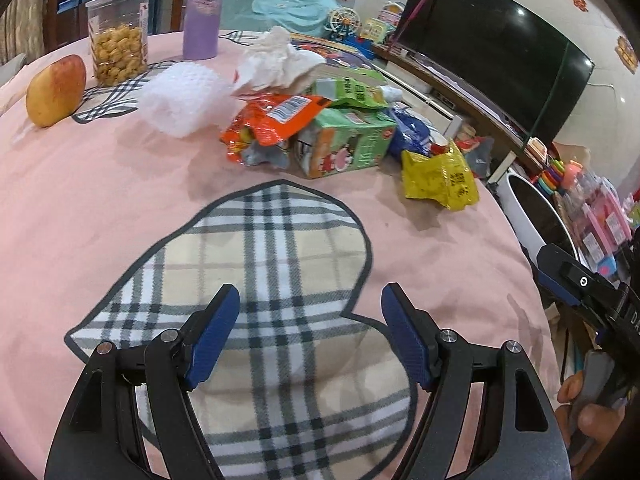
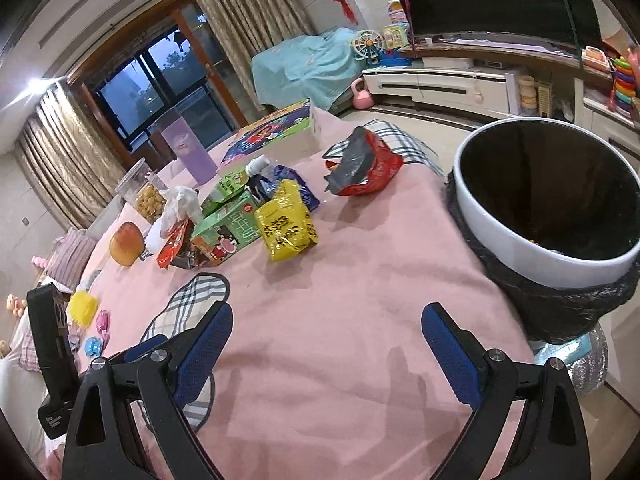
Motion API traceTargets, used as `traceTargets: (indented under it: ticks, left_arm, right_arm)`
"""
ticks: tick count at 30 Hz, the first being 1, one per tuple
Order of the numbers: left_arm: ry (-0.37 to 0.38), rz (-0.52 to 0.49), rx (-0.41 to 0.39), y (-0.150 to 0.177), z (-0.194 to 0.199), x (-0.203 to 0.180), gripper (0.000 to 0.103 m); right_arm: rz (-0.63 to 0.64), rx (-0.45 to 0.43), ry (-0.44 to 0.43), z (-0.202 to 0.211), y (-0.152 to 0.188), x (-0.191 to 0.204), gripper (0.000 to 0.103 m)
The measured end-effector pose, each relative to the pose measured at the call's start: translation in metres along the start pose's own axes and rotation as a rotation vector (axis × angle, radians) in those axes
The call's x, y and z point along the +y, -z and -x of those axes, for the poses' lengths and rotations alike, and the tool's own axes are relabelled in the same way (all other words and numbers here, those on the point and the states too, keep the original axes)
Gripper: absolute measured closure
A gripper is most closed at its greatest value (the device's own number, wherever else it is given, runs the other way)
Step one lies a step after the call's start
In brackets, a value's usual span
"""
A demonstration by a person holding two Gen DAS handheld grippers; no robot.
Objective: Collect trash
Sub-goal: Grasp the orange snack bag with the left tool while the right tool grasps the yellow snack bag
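Observation:
Trash lies in a heap on the pink tablecloth: an orange snack bag, a green carton, a yellow wrapper, a blue wrapper, crumpled tissue and white foam wrap. In the right wrist view I see the yellow wrapper, the green carton and a red bag lying apart. The white bin with a black liner stands at the table's right edge. My left gripper is open over a plaid patch, well short of the heap. My right gripper is open and empty above bare cloth.
An apple, a jar of snacks and a purple bottle stand at the far left of the table. A picture-book box lies behind the heap. A TV and toy shelves line the wall at the right.

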State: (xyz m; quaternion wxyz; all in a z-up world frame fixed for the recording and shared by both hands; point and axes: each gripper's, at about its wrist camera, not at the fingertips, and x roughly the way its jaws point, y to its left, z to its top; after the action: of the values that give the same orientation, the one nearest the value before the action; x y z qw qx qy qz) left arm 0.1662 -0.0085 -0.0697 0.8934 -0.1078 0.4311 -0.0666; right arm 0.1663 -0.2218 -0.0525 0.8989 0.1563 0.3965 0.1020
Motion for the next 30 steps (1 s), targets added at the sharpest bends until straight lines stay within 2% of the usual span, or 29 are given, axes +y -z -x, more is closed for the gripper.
traceTargets:
  ticks: [15, 30]
  left_arm:
    - [-0.024, 0.041, -0.010, -0.020, -0.008, 0.027, 0.027]
    - [-0.057, 0.029, -0.019, -0.066, -0.038, 0.036, 0.026]
  right_arm:
    - [0.017, 0.046, -0.022, -0.037, -0.007, 0.019, 0.007]
    - [0.015, 0.060, -0.028, -0.070, -0.027, 0.024, 0.007]
